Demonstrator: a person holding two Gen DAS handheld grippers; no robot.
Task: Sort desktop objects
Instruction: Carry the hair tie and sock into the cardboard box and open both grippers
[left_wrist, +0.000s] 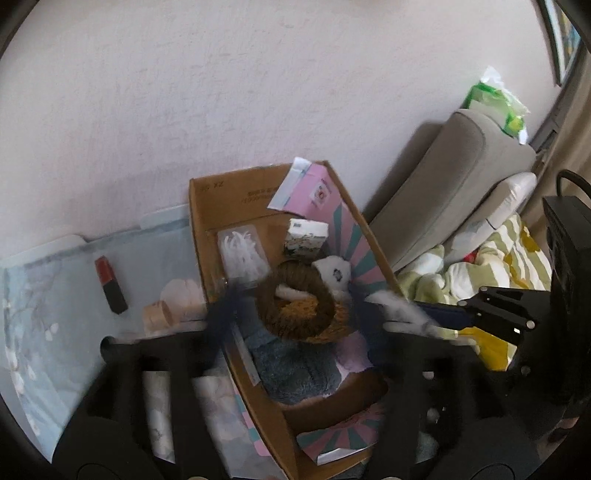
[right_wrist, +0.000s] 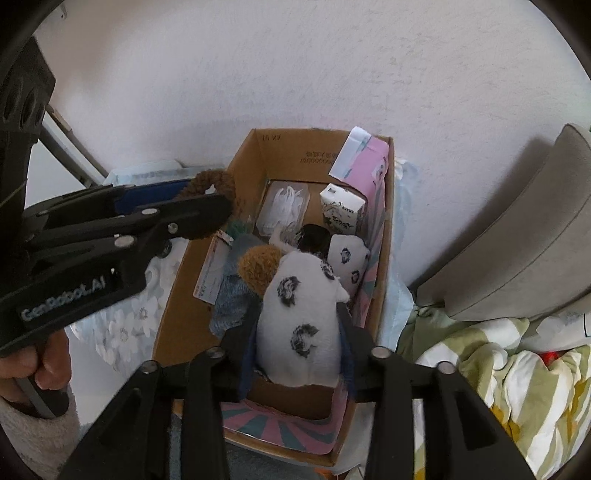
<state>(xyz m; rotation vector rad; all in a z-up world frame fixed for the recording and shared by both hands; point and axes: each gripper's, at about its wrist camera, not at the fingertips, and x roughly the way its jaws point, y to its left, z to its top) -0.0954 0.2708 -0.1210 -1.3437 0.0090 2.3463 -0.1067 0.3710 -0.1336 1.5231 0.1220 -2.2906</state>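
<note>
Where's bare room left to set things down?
Bare floral blue mat left of the red-and-black lipstick. The cardboard box is crowded: clear floss-pick case, tissue pack, grey towel.

1. Left gripper (right_wrist: 207, 206): matte black linkage bars, silver screw heads, blue finger pad, white "GenRobot.AI" lettering on the side.
2. Right gripper (right_wrist: 299, 354): black arms with silver screws, dark blue pads.
3. Left hand (right_wrist: 40, 365): bare skin, fuzzy off-white sleeve cuff.
</note>
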